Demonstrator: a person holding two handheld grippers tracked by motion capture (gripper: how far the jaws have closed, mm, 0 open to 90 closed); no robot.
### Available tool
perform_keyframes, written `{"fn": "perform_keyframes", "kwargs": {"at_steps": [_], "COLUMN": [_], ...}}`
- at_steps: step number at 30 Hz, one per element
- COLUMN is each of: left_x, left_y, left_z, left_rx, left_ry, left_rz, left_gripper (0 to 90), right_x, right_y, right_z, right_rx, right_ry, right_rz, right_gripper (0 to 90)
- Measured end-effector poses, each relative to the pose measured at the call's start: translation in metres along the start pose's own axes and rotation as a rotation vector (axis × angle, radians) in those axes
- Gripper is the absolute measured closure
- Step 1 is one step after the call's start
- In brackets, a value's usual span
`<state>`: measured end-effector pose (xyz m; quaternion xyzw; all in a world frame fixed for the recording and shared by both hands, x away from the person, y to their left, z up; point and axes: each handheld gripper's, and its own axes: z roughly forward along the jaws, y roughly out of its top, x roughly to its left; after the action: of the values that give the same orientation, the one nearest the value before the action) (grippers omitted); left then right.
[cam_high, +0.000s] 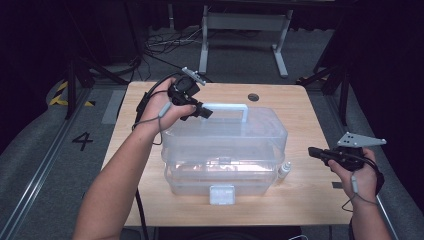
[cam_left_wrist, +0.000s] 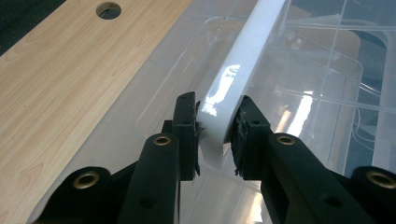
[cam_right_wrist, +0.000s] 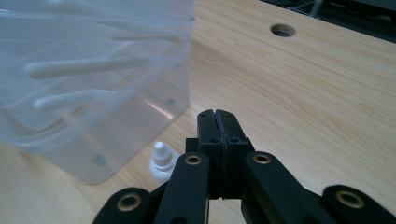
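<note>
White handle (cam_left_wrist: 233, 79) between left gripper (cam_left_wrist: 215, 133) pads

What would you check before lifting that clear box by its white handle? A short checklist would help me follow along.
1. Left hand-held gripper closed on the handle: ok, both pads press its end.
2. Grip centred on the handle: not ok, it sits at one end, so the box may tip.
3. Front latch fastened: cannot tell.
4. Right hand-held gripper out of the way: ok, shut on nothing, off the box.
5. Small bottle clear of the box: cannot tell, it stands right beside its right corner.
6. Table space around the box: ok.
</note>
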<state>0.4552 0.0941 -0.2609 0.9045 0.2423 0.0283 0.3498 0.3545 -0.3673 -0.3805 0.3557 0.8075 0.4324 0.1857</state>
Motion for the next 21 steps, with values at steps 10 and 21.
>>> {"fn": "perform_keyframes", "kwargs": {"at_steps": [10,21], "left_x": [0.006,0.010], "left_y": [0.007,0.011], "left_z": [-0.001,-0.001], "left_rx": [0.015,0.022], "left_ry": [-0.006,-0.008], "left_rz": [-0.008,-0.010], "left_gripper": [73.1,72.6], "right_x": [0.039,0.059], "right_y": [0.017,0.021], "right_z": [0.007,0.022], "right_rx": [-0.042,-0.066], "right_ry": [0.246,0.320], "right_rz": [-0.126,-0.159], "right_gripper": [90.0,90.0]}}
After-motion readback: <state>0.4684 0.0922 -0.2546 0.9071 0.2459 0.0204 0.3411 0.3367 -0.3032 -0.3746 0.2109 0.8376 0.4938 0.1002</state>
